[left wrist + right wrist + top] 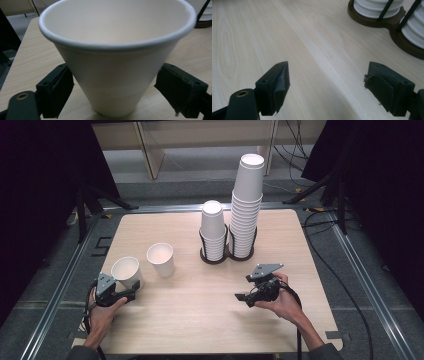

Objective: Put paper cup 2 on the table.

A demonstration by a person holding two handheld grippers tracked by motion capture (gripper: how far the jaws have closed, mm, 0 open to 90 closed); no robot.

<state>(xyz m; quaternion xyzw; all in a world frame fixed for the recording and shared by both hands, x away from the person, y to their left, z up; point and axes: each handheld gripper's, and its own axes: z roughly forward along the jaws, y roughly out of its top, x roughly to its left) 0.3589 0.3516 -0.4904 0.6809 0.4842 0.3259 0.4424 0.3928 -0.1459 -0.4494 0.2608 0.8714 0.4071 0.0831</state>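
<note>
A: Left gripper [131, 292] – what's it doing?

B: It sits at the near left of the desk [210, 320], right behind a white paper cup [127, 271]; in the left gripper view that cup [115, 62] stands upright on the wood, mouth up, between the two black fingers [56, 93].

A: Clamped on it?

B: Looks that way; the fingers sit low on the cup's narrow lower wall, one each side, and the left pad seems to press the paper; the right pad's contact is harder to judge, prob. touching too; so I'd say closed on the cup, w/ a small doubt.

A: And the right gripper [244, 298]?

B: Near right of the desk, held in the person's hand, well apart from any cup; the right gripper view has its fingers [274, 87] spread wide over bare wood, nothing between them.

A: Other stuff?

B: A 2nd loose cup [161, 259] stands upright just right of the first, near but not touching; farther back, mid-desk, a dark twin holder [226, 256] carries two cup stacks side by side; the short stack [213, 227] on the left, the tall stack [246, 205] on the right.
</note>
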